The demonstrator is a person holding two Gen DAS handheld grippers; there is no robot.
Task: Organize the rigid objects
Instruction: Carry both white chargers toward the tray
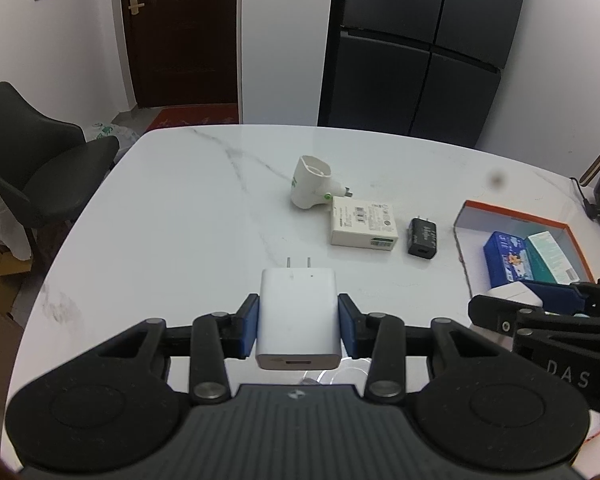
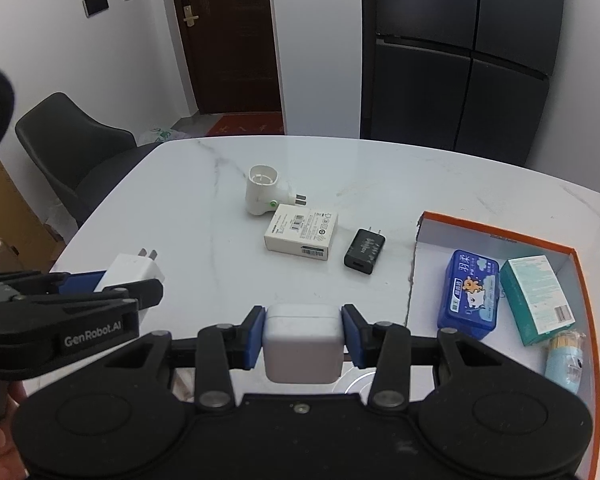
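Left tool [image 1: 298,326]: blue pads clamped on the flanks of a white charger [image 1: 298,320]. Tall rectangular body, rounded edges, two flat prongs pointing away from the camera, USB port on the near face. It is held above the white marble desk [image 1: 180,220], near the front edge.

Right tool [image 2: 303,338]: clamped on a white cube adapter [image 2: 303,344], squat with rounded corners and a plain near face; no prongs visible from this side. It is held just left of the box.

Still lying on the desk, mid area: white plug-in socket adapter [image 2: 266,192] with a green dot, on its side; touching or just beside it, a flat white carton [image 2: 301,234] with printed labels; right of that and apart, a small black charger [image 2: 364,252], prongs pointing away.

Container: open shallow box [image 2: 499,232], orange rim, white inside, at the desk's right side. Contents: blue case with a cartoon print [image 2: 469,294], teal-and-white carton [image 2: 537,300] just beside it on the right, and a pale blue tube [image 2: 563,364] nearer the camera.
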